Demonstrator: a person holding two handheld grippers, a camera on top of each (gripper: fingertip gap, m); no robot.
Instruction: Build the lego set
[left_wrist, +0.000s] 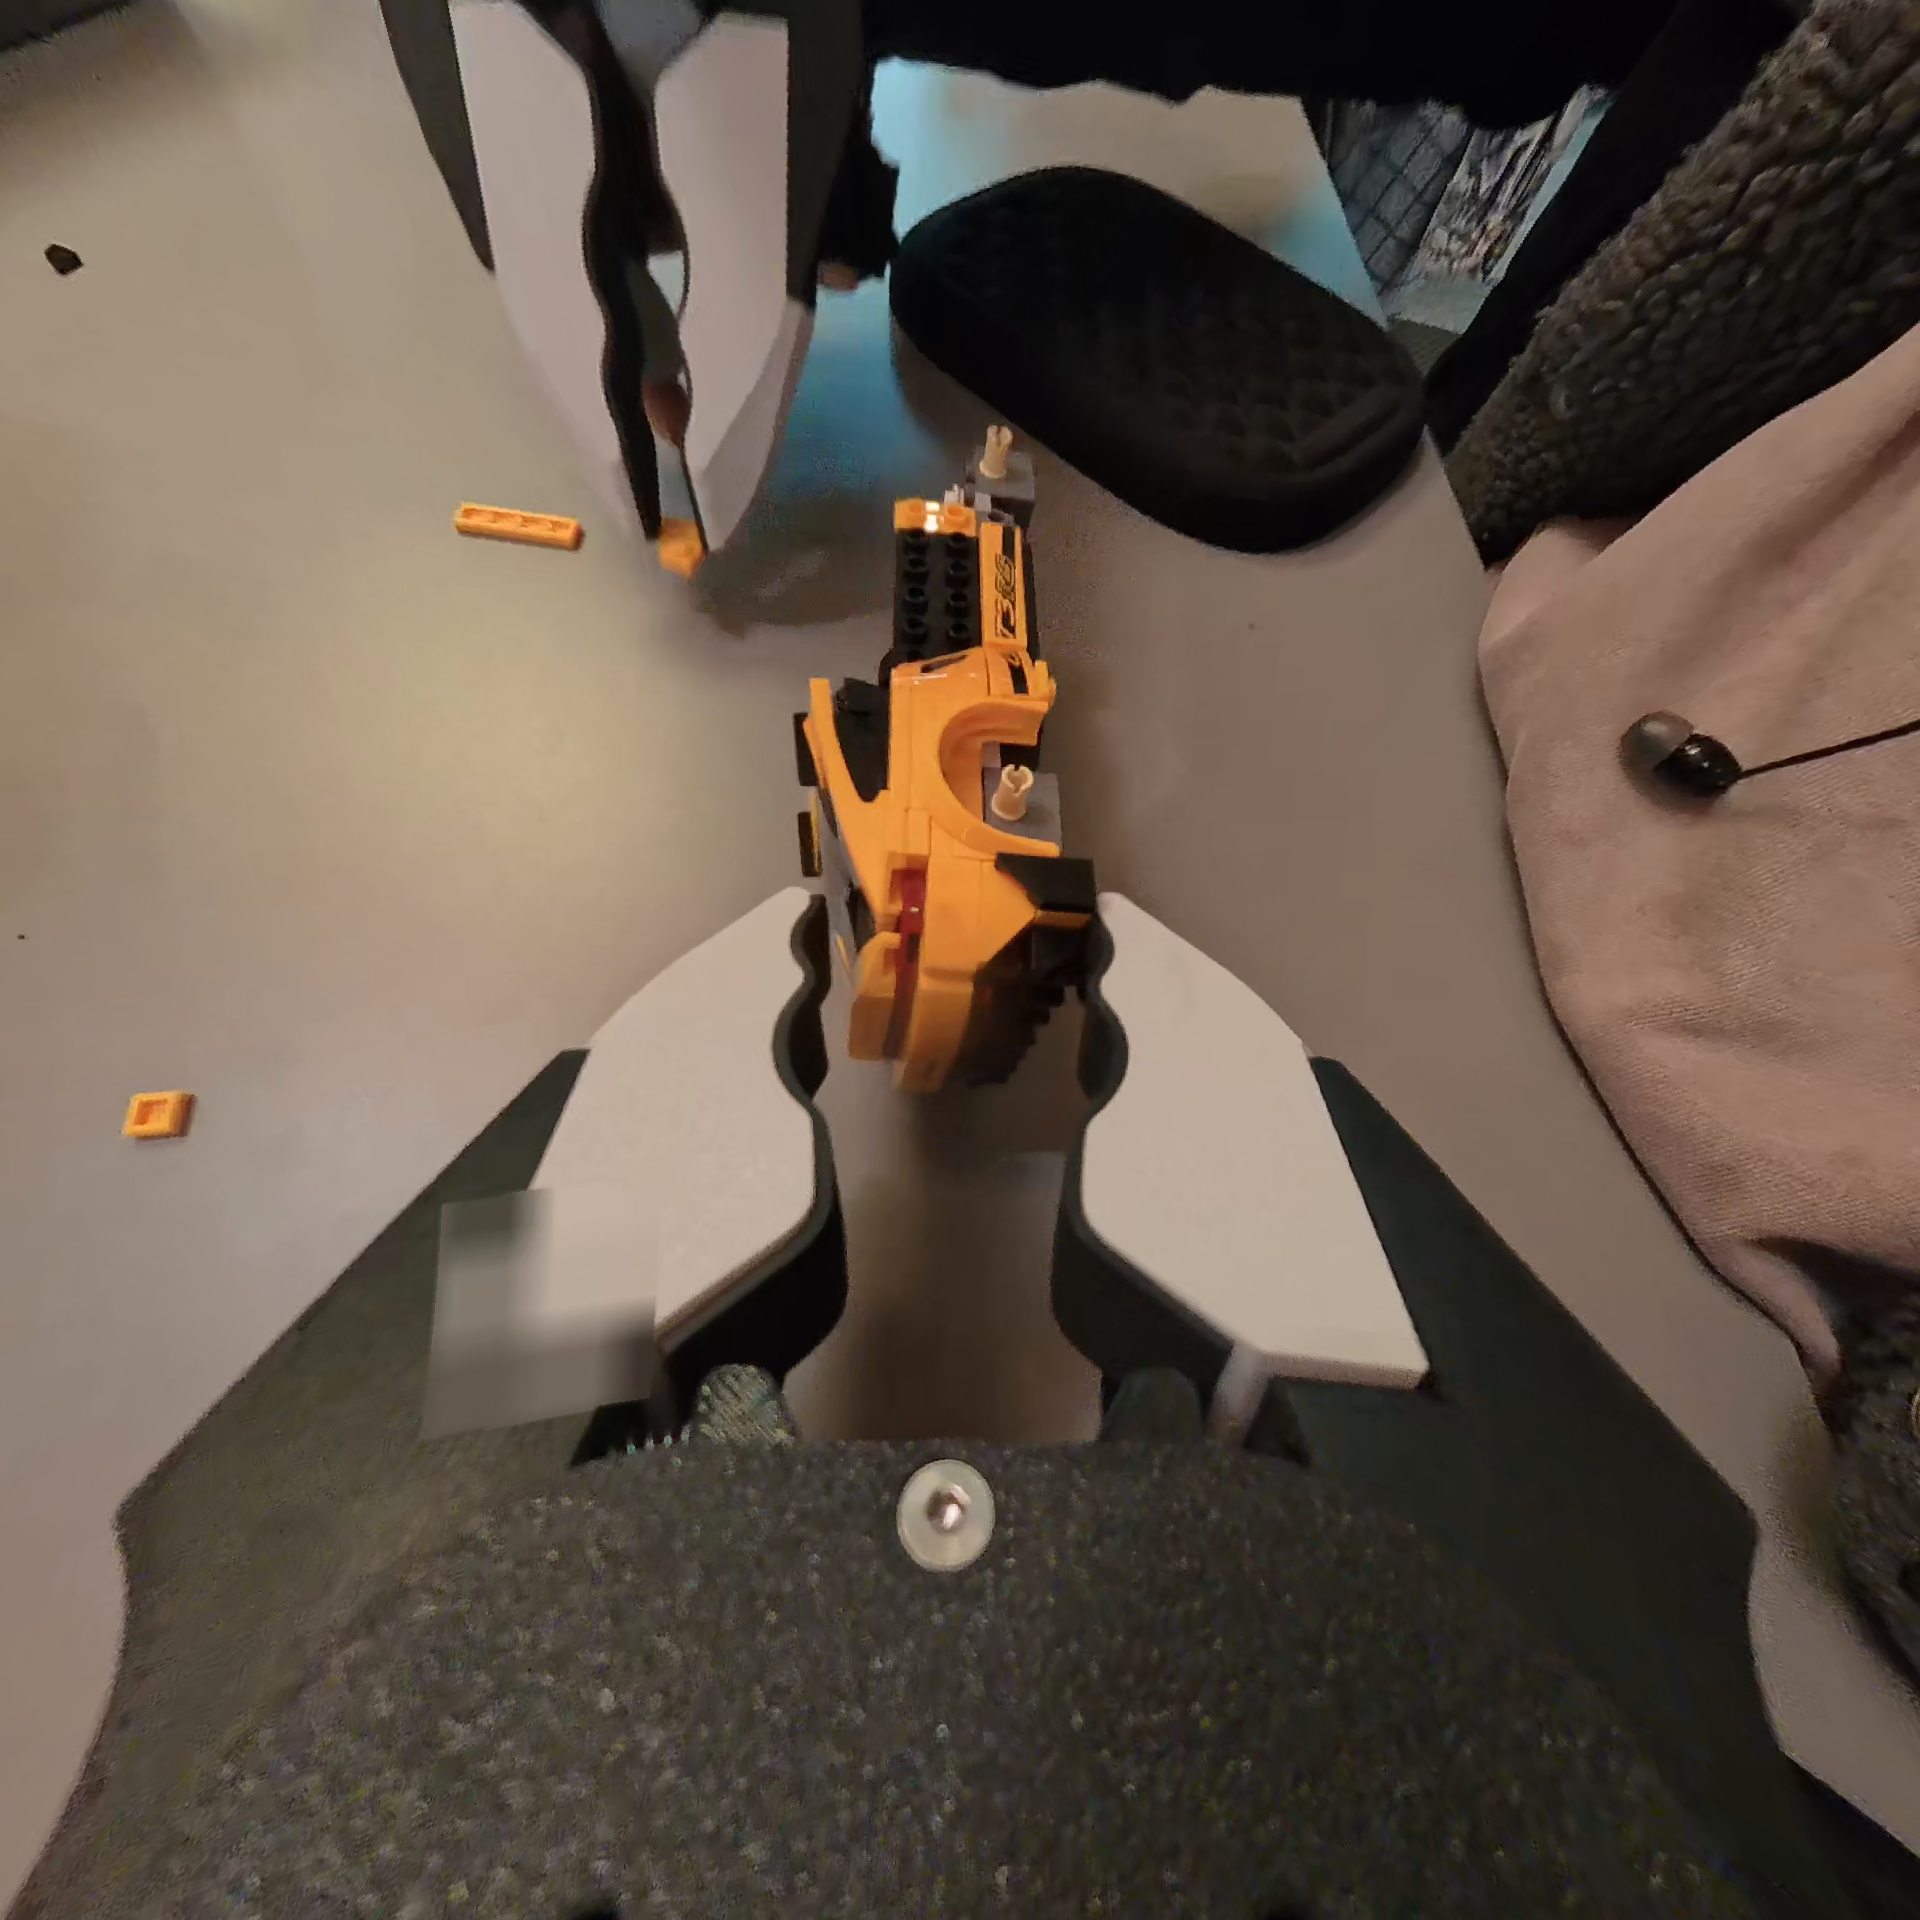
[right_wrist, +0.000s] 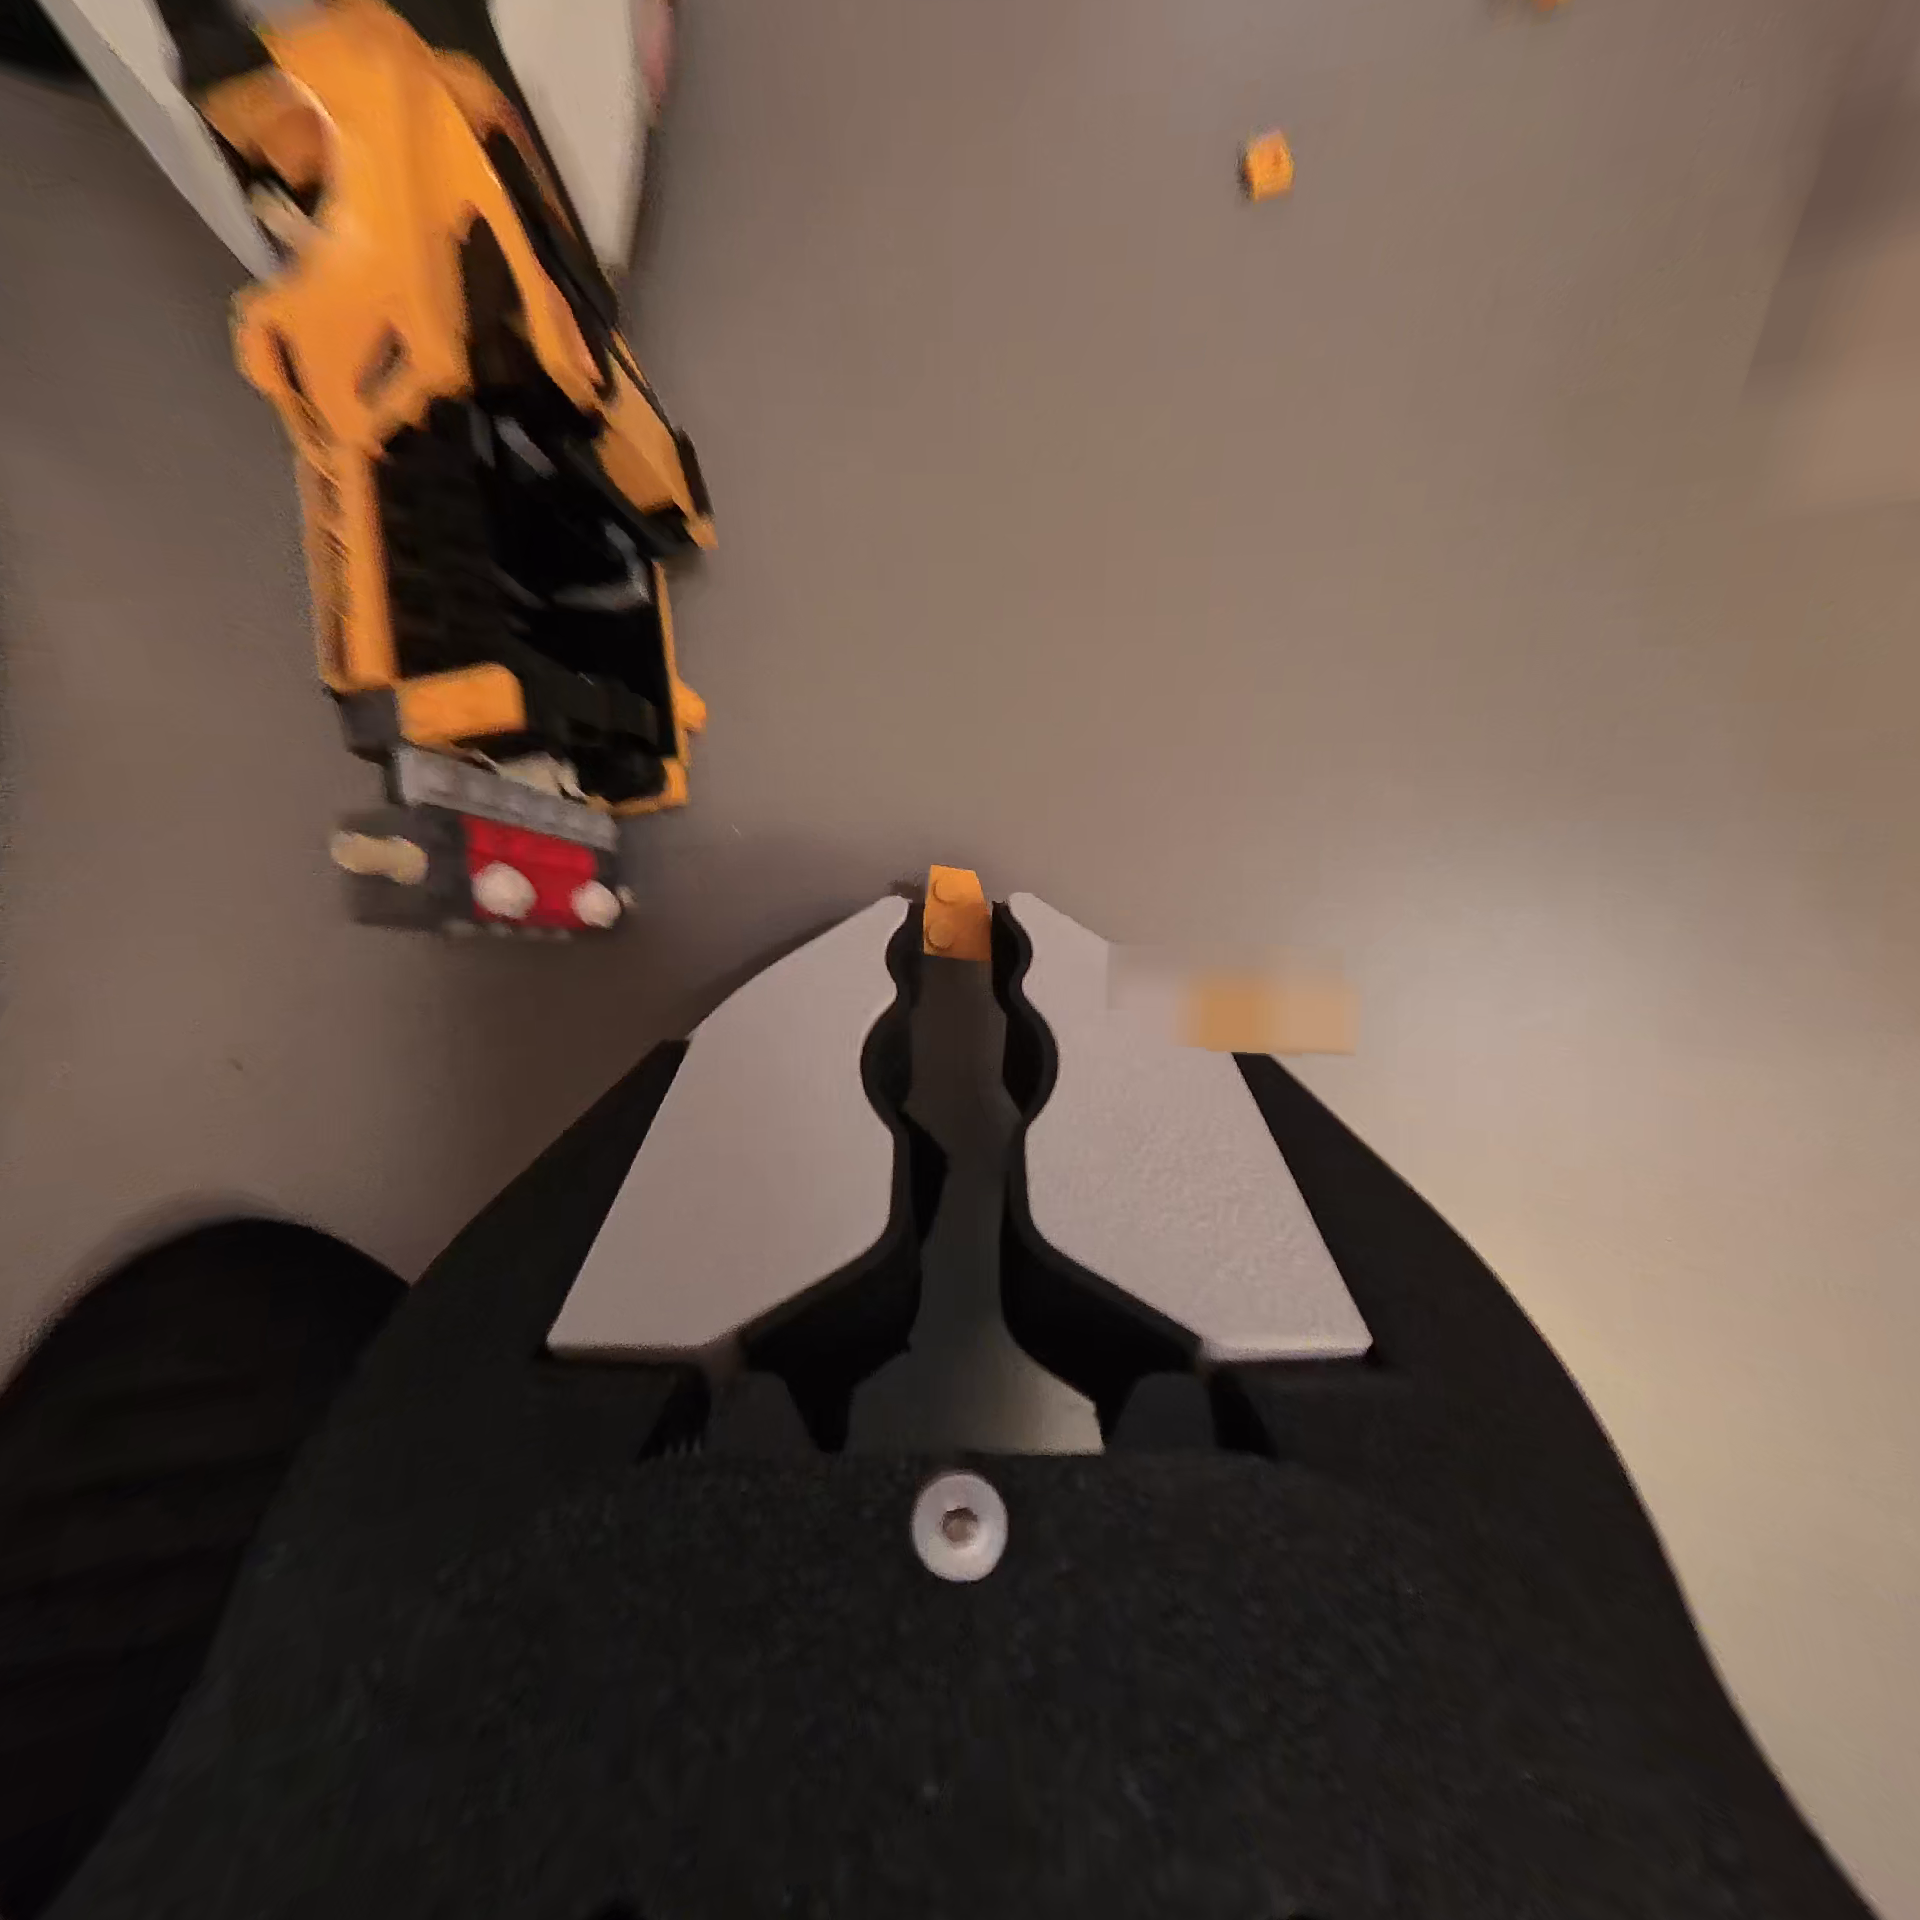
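Note:
My left gripper (left_wrist: 956, 940) is shut on one end of an orange and black toy brick car (left_wrist: 940, 790). The car lies on its side along my fingers, with a wheel arch and tan axle pins facing up. It also shows blurred in the right wrist view (right_wrist: 468, 468), with a red part at its near end. My right gripper (right_wrist: 954, 906) is shut on a small orange studded plate (right_wrist: 954, 914) at its fingertips, just above the grey table (right_wrist: 1247, 623). In the left wrist view that gripper (left_wrist: 681, 525) stands upper left, with the plate (left_wrist: 681, 548) at its tip.
A long orange plate (left_wrist: 517, 525) and a small orange tile (left_wrist: 158, 1117) lie on the table at left. A black padded armrest (left_wrist: 1143, 353) sits past the table edge. A person's beige garment (left_wrist: 1714, 987) with a dark earbud (left_wrist: 1678, 753) is at right. The tips of one gripper are about 12 cm away from the tips of the other.

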